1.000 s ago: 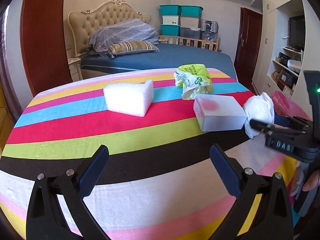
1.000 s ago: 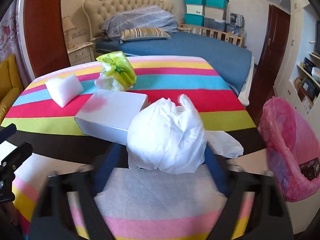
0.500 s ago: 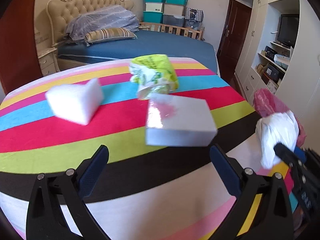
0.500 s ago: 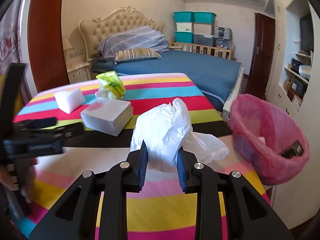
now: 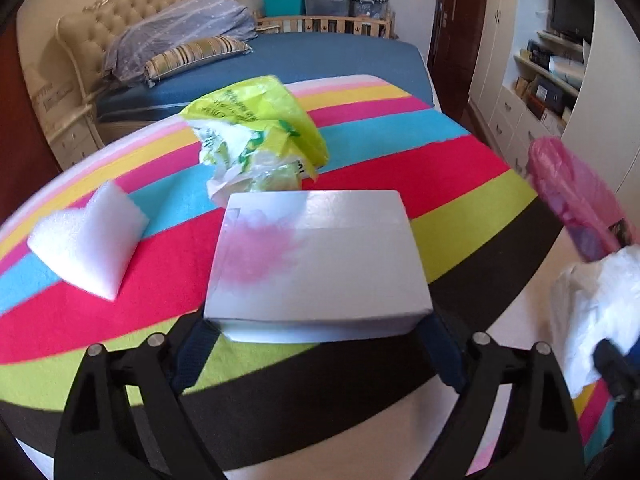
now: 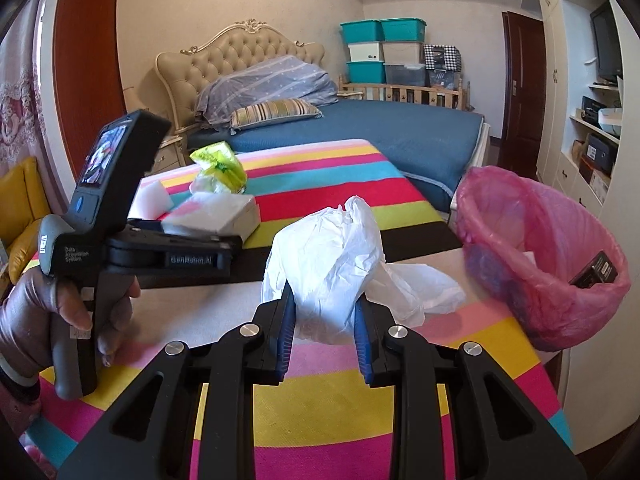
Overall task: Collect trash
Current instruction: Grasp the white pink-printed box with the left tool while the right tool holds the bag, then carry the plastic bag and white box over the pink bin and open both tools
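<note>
Our right gripper [image 6: 324, 340] pinches white bag [image 6: 332, 264]; pink bin [image 6: 560, 280] right. Left gripper [image 5: 316, 348] closing, straddling white box [image 5: 316, 256], contact unclear. We centre pads, squeeze evenly.

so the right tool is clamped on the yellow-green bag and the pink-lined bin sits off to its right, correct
Not quite. The right tool is clamped on the white plastic bag, not the yellow-green bag, which lies farther back on the striped cloth. The right wrist view shows it. The pink-lined bin is off to its right.
</note>
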### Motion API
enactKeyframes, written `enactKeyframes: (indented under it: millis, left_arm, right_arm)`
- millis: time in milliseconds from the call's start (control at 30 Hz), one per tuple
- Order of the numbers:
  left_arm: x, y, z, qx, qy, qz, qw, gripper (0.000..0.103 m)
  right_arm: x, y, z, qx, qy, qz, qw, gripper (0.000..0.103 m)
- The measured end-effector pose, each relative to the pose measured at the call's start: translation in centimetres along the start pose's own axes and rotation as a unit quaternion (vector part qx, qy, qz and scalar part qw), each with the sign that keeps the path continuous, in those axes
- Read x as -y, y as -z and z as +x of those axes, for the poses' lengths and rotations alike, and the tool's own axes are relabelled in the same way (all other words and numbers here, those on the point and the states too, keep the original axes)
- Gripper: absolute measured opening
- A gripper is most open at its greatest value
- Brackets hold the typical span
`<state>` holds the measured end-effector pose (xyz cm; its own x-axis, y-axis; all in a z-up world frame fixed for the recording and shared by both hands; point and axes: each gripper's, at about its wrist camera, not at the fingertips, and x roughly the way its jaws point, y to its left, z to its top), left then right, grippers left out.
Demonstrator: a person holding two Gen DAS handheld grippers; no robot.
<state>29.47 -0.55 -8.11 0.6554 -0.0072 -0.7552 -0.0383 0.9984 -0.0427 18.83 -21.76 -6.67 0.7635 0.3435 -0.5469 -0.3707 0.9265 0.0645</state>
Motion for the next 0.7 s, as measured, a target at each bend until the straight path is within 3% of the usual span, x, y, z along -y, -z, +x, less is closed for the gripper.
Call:
enactKeyframes:
  millis: [67, 300, 500, 700]
  left_arm:
    - [-0.6, 0.7, -1.8, 0.032, 0.016, -0.021, 0.9991, 0.087]
    - [-0.8, 5.0, -7.9, 0.103, 0.010, -0.008, 0.9946, 0.087]
    - [-1.2, 8.1, -11.8, 0.147, 0.011, -0.009, 0.9890, 0.088]
    - [-1.1, 9.9, -14.0, 0.168, 0.019, -0.010, 0.9855, 0.088]
  right_arm:
    - [-0.6, 0.1, -0.1, 0.000, 0.001, -0.011, 1.000, 0.026]
    - [-2.1, 0.5, -1.5, 0.012, 0.009, -0.043, 0.999, 0.026]
    - [-3.0, 1.5, -2.9, 0.016, 0.009, -0.057, 0.998, 0.026]
    - [-3.6, 2.2, -4.2, 0.019, 0.012, -0.072, 0.997, 0.026]
